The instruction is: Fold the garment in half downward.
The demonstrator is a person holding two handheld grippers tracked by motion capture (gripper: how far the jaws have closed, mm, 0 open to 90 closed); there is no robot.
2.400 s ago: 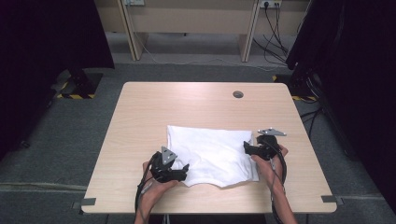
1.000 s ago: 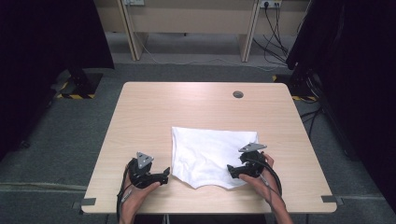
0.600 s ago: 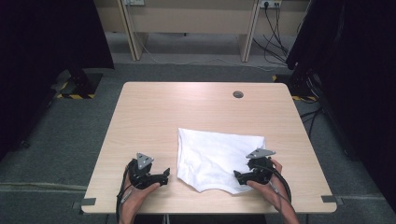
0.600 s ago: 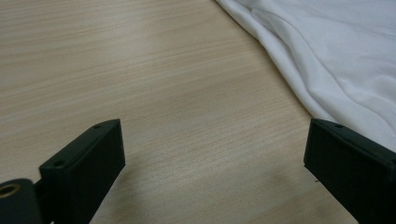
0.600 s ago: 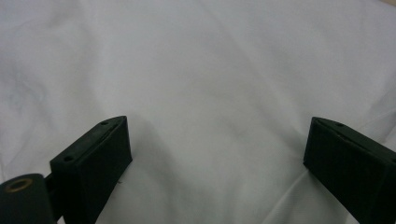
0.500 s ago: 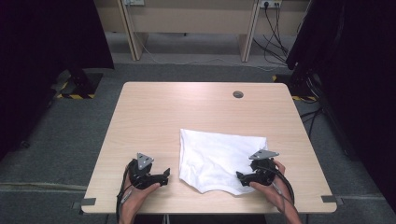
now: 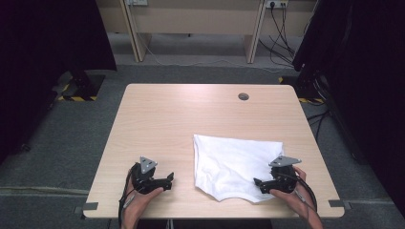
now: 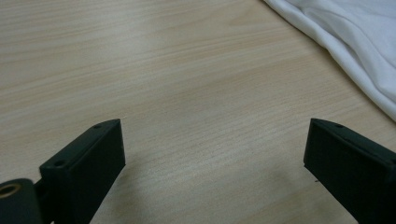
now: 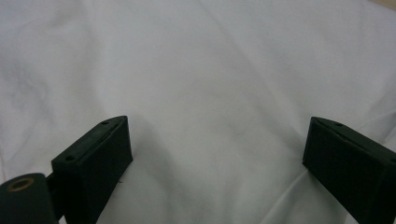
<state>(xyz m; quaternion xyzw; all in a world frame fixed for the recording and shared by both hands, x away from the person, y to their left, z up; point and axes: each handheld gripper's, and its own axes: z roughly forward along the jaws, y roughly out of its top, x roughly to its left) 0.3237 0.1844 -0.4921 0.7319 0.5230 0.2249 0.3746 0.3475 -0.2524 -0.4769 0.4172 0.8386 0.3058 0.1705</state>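
My right gripper [image 7: 260, 183] is spread wide with nothing between its jaws, sitting low over the near right edge of the white cloth [image 7: 236, 163]; wrinkled fabric lies under both jaws. My left gripper [image 7: 168, 178] is just as wide and holds nothing, over bare wood with the cloth's hem near, off to its right. The cloth lies flat on the right half of the desk [image 7: 181, 119], close to my edge.

A light wooden table [image 7: 167, 119] stands on grey carpet [image 7: 62, 143] before dark curtains [image 7: 43, 43].
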